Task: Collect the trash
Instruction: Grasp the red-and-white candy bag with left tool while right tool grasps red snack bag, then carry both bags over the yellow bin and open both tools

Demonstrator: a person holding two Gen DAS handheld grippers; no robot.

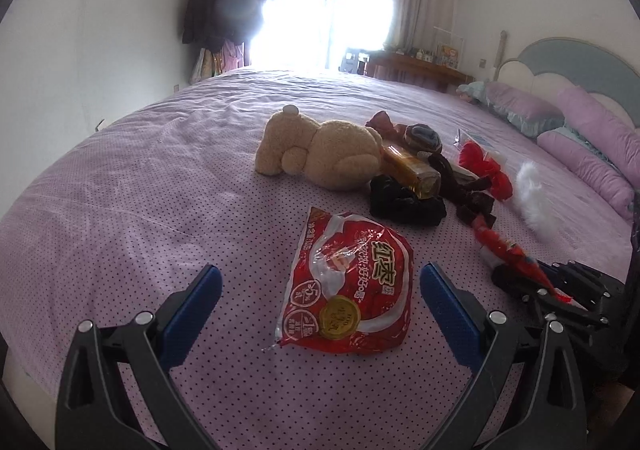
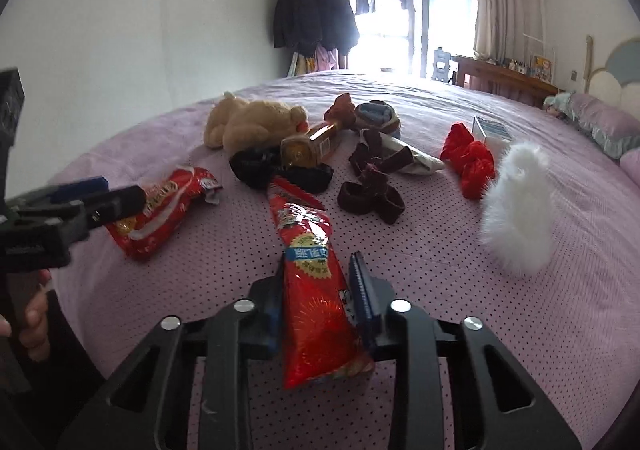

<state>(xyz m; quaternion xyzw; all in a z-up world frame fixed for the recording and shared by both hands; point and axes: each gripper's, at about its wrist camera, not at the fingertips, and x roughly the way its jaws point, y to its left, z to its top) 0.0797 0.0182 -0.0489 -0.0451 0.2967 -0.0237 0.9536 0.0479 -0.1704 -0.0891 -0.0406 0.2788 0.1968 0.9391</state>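
Note:
A flat red snack bag (image 1: 352, 290) lies on the purple dotted bedspread, between the fingers of my open left gripper (image 1: 320, 284), which hovers just above it. The same bag shows in the right wrist view (image 2: 160, 210), with the left gripper (image 2: 104, 194) beside it. My right gripper (image 2: 318, 290) is shut on a long red snack wrapper (image 2: 316, 290) and holds it over the bed. That wrapper and the right gripper (image 1: 560, 290) also show at the right edge of the left wrist view.
A beige teddy bear (image 1: 320, 150), a clear amber bottle (image 2: 312, 146), dark socks (image 2: 372, 186), a red cloth (image 2: 468, 158) and a white fluffy item (image 2: 516, 206) lie on the bed. Purple pillows (image 1: 592, 138) line the headboard. Coats (image 2: 312, 14) hang by the bright window.

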